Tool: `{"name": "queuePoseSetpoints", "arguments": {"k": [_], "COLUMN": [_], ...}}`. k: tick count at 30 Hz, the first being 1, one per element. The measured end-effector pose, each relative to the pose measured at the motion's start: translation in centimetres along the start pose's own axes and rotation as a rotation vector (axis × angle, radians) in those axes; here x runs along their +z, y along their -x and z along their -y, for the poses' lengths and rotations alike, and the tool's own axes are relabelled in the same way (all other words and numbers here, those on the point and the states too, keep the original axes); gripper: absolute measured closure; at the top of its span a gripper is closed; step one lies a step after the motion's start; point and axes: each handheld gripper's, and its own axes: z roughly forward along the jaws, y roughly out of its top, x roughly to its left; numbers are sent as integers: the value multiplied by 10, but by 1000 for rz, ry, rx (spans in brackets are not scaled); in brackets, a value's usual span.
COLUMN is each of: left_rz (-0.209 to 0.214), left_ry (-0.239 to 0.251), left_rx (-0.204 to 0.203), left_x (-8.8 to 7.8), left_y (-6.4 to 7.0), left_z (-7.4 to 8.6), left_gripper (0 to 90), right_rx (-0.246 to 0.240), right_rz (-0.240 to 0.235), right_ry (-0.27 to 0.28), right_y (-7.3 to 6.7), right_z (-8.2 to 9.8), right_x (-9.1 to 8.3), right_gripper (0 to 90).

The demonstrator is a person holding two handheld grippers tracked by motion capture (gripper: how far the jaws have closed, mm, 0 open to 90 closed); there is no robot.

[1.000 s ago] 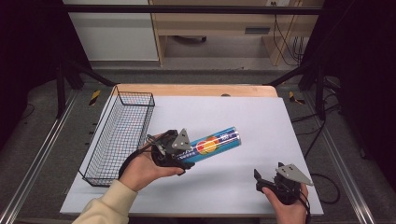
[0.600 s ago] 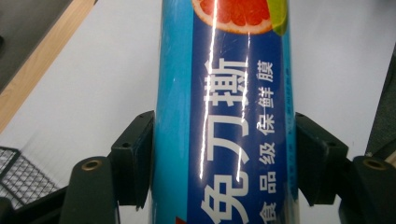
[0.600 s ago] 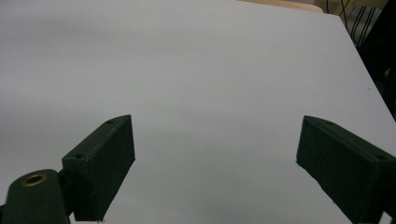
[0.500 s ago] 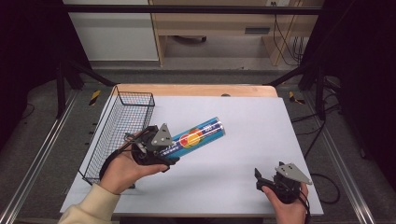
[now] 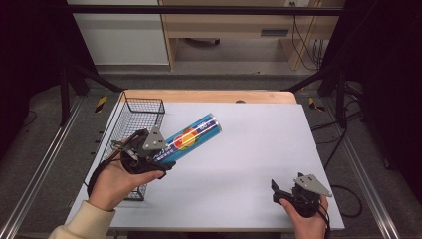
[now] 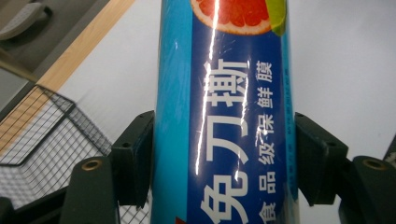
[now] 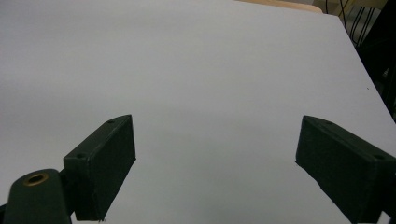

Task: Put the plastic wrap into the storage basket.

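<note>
White tabletop (image 5: 239, 149); left gripper (image 5: 158, 149) clamps cling-film tube (image 5: 191, 138) beside wire basket (image 5: 130, 112). Lower level into basket. Right gripper (image 5: 284, 191) gapes, idle.

The wire basket (image 5: 130, 130) stands along the left edge of the white table top (image 5: 259, 144), and its mesh walls are the one fixed obstacle there. Just right of the basket, the left gripper (image 5: 158, 152) holds a blue cling-film tube (image 5: 191, 137) slanting up and away over the basket's right rim, blocking that side. Right of the basket past the tube, the table lies bare out to the right gripper (image 5: 275, 191), whose jaws stand wide over bare surface.
</note>
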Motion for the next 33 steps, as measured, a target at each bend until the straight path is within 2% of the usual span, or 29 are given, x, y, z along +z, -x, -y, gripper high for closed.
{"name": "queuePoseSetpoints", "arguments": {"k": [1, 3, 7, 9, 16, 18, 24, 33], "left_rz": [-16, -20, -49, -69, -101, -98, -121, -180], "left_ry": [-5, -3, -12, -18, -22, -26, -65, -89], "left_rx": [-19, -44, -67, -98, -126, -131, -159, -199], "left_x": [-3, -5, -9, -14, -22, -23, -25, -32], "left_y": [-2, -4, -6, -9, -13, -13, -18, -28], "left_z": [3, 7, 12, 17, 24, 25, 33, 45], "left_gripper": [321, 320, 321, 321, 321, 321, 321, 321], "right_rx": [4, 6, 2, 3, 4, 5, 5, 16], "right_rz": [1, 1, 3, 5, 6, 5, 5, 1], "right_ry": [1, 2, 1, 2, 2, 1, 1, -8], "right_y": [0, 0, 0, 0, 0, 0, 0, 1], "right_z": [0, 0, 0, 0, 0, 0, 0, 0], "right_x": [-1, -1, -1, 0, -1, -1, -1, -1], "right_gripper": [123, 124, 125, 126, 129, 130, 134, 135]}}
